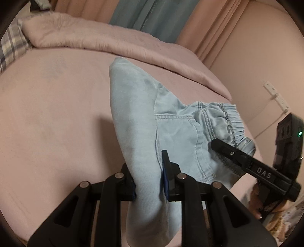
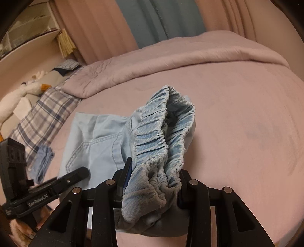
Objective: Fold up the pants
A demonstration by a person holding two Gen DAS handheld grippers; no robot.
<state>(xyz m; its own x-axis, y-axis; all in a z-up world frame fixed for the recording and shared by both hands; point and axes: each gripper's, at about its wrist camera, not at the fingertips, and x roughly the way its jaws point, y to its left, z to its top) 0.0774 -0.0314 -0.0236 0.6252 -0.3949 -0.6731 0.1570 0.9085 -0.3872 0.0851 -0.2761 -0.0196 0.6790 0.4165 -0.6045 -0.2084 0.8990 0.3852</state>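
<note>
Light blue denim pants (image 1: pixel 174 131) lie partly on the pink bed. My left gripper (image 1: pixel 148 180) is shut on a folded fold of the pants' leg fabric, which rises between its fingers. My right gripper (image 2: pixel 152 182) is shut on the bunched elastic waistband (image 2: pixel 163 133), held up off the bed. In the left wrist view the right gripper (image 1: pixel 224 150) comes in from the right at the waistband (image 1: pixel 233 121). In the right wrist view the left gripper (image 2: pixel 79 173) shows at lower left, over the pants' pocket area (image 2: pixel 95 144).
The pink bed sheet (image 1: pixel 57 114) fills both views. A folded pink duvet (image 2: pixel 171 62) lies along the far side. A plaid pillow (image 2: pixel 43 117) and soft toys sit at the left. Curtains (image 1: pixel 144 15) hang behind. A wall outlet strip (image 1: pixel 275 95) is at the right.
</note>
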